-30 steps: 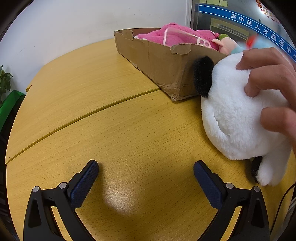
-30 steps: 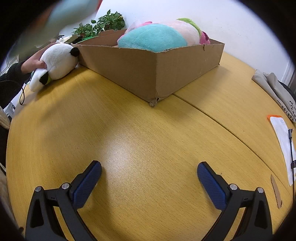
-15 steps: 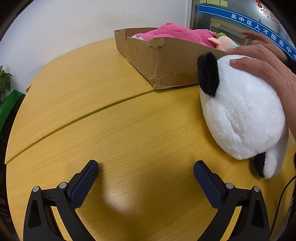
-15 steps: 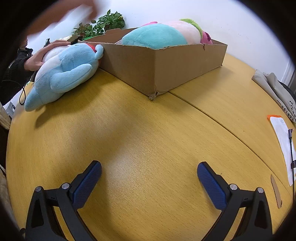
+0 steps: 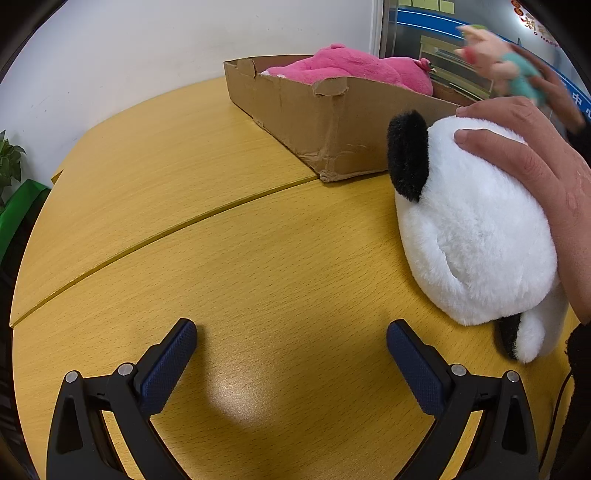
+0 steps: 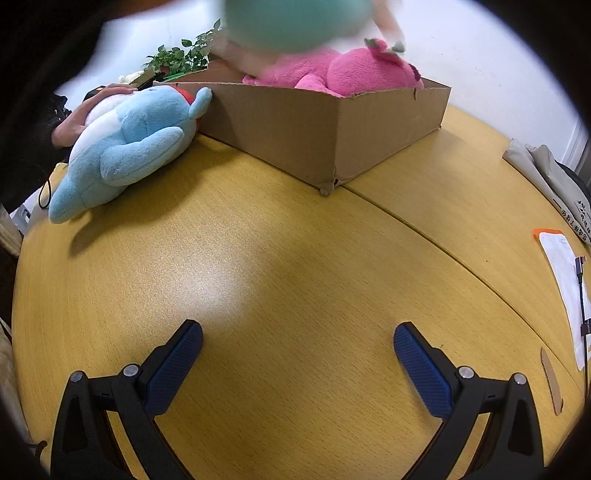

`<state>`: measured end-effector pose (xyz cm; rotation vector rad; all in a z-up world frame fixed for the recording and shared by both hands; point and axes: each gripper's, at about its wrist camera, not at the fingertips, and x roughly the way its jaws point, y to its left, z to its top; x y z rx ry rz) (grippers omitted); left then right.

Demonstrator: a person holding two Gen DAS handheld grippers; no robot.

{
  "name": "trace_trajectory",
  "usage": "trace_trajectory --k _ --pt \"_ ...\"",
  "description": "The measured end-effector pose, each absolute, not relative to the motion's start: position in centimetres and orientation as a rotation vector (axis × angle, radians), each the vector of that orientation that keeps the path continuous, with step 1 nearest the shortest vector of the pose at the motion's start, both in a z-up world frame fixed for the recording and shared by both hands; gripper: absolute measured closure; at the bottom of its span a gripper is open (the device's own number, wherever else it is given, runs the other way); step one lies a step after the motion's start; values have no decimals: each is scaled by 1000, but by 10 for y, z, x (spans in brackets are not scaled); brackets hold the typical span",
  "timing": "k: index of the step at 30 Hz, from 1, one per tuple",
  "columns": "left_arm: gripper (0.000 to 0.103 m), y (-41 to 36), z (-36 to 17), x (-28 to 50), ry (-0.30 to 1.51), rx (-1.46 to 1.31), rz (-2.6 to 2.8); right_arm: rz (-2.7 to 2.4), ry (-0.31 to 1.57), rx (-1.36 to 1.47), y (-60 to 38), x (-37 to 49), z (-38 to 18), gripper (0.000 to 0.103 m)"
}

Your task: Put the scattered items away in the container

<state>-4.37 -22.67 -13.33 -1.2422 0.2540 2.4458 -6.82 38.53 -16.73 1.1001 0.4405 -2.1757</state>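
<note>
Both tools hover low over the yellow counter (image 6: 295, 258), empty. The left hand-held gripper (image 5: 291, 339) and the right hand-held gripper (image 6: 298, 343) each gape wide with nothing between the blue pads. Ahead and to the right of the left one lies one white panda plush (image 5: 472, 236), black ear toward the box, a bare hand (image 5: 532, 166) resting on it. Ahead-left of the right one, one blue dolphin plush (image 6: 129, 147) lies lengthwise, head touching the one cardboard box (image 6: 332, 136), tail toward us. Inside sits one pink plush (image 6: 351, 70); a blurred teal toy (image 6: 295, 22) passes above.
</note>
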Motion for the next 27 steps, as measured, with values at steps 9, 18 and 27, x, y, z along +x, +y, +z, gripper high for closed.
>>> trace_trajectory --k 9,18,27 --pt "0 -226 -133 -44 254 -1242 2446 -2176 441 1099 385 -68 -167 0" --pt "0 -224 -135 -44 254 -1242 2446 -2176 440 1099 386 -68 -167 0" --pt "0 -224 -135 -44 255 -1242 2446 -2176 440 1099 386 -68 -167 0"
